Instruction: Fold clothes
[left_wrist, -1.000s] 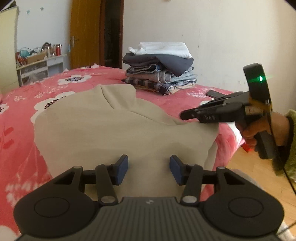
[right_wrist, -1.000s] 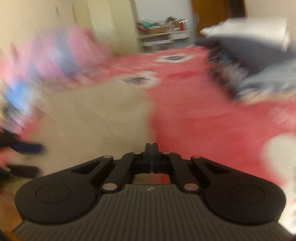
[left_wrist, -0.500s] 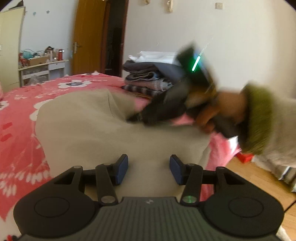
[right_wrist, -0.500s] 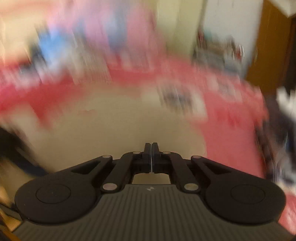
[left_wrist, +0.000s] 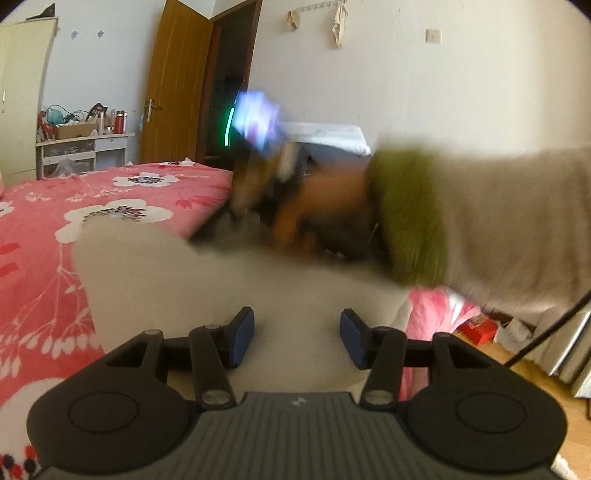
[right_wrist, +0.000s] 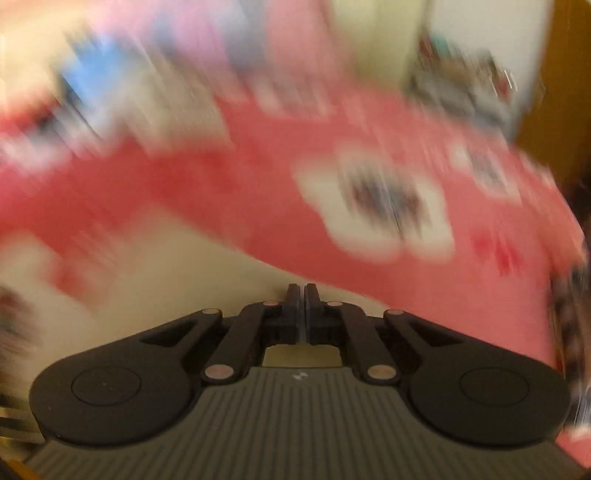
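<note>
While the left gripper hangs wide open and empty-handed over a beige garment on the pink floral bedspread, the right gripper, fingers pressed together, blurs above the cloth; any grip cannot be told.

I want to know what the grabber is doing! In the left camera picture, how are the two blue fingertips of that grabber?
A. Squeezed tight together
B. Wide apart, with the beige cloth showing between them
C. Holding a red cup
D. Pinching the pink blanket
B: the left gripper has its blue pads spread apart, and the beige garment on the bed shows through the gap.
</note>
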